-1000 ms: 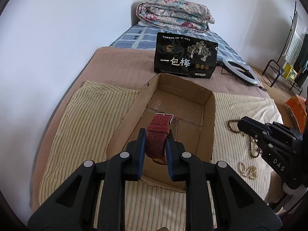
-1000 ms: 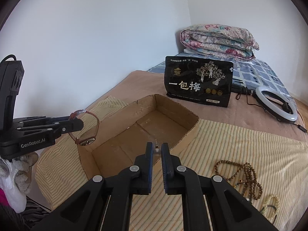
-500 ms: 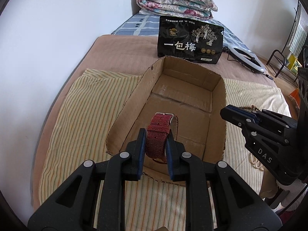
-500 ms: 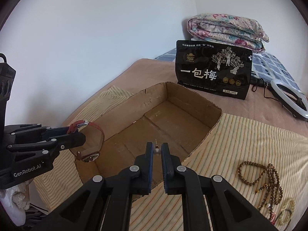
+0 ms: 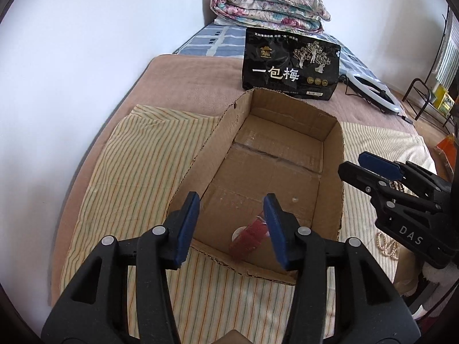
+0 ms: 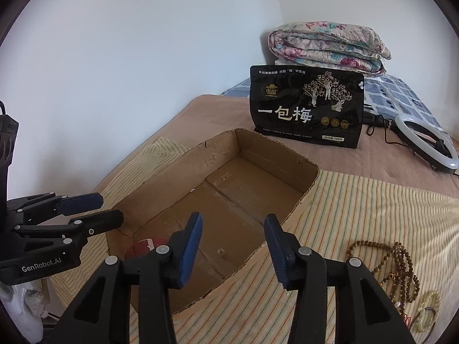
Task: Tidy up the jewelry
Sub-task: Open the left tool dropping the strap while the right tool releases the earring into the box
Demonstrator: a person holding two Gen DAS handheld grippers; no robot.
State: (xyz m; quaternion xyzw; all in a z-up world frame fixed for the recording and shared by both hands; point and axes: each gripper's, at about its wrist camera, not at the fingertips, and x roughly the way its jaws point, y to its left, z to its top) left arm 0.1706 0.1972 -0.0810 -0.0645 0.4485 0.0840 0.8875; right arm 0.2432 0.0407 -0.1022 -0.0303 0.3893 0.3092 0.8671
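An open cardboard box (image 5: 332, 200) lies on a striped cloth; it also shows in the right wrist view (image 6: 160, 189). My left gripper (image 5: 231, 226) is open above the box's near end. A red-strap watch (image 5: 249, 236) lies blurred on the box floor below it, and shows in the right wrist view (image 6: 146, 247). My right gripper (image 6: 233, 242) is open over the box's right side. A tiny pearl-like piece (image 5: 294, 199) lies on the box floor, also in the right wrist view (image 6: 220, 250). Brown bead strings (image 6: 398, 261) and a pale bracelet (image 6: 429, 309) lie on the cloth to the right.
A black snack bag (image 5: 289, 66) stands behind the box. A ring light (image 5: 373, 91) with cable lies at back right. A folded quilt (image 5: 266, 8) sits by the wall. A pearl strand (image 5: 387, 246) lies near the right gripper body. A rack (image 5: 430, 91) stands on the floor.
Both grippers have opened. The left one let go of the red watch, which dropped into the box. The right one released a small earring-like piece into the box.
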